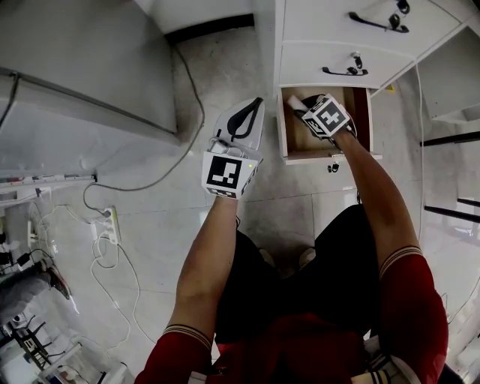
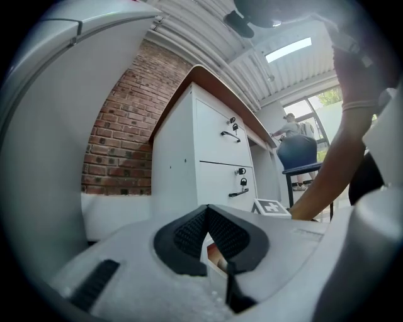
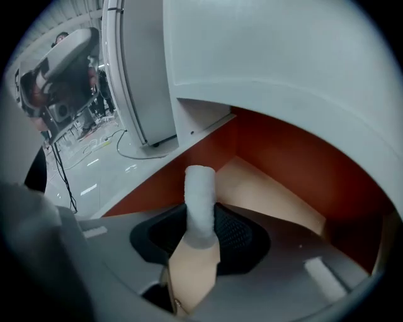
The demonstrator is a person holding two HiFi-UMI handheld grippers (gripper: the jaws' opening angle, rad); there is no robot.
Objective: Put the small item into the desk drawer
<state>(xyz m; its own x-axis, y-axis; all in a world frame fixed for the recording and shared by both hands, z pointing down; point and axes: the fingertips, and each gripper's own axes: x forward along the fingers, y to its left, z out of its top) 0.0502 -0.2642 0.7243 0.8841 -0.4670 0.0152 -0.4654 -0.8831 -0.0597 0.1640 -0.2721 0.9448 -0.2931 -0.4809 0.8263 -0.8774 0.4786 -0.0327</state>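
The bottom desk drawer (image 1: pixel 330 156) stands pulled open, with red-brown walls and a tan floor (image 3: pixel 277 192). My right gripper (image 1: pixel 304 107) reaches down into it and is shut on a small white roll (image 1: pixel 295 98). In the right gripper view the roll (image 3: pixel 200 188) sticks up from between the black pads of the right gripper (image 3: pixel 203 220), above the drawer floor. My left gripper (image 1: pixel 255 109) hangs over the floor tiles just left of the drawer. Its pads (image 2: pixel 189 233) meet at the tip with nothing between them.
Two closed white drawers with black handles (image 1: pixel 379 21) (image 1: pixel 345 71) sit above the open one. A grey cabinet (image 1: pixel 82 67) stands at the left, with cables and a power strip (image 1: pixel 112 223) on the floor. A blue chair (image 2: pixel 296 154) and a person stand far off.
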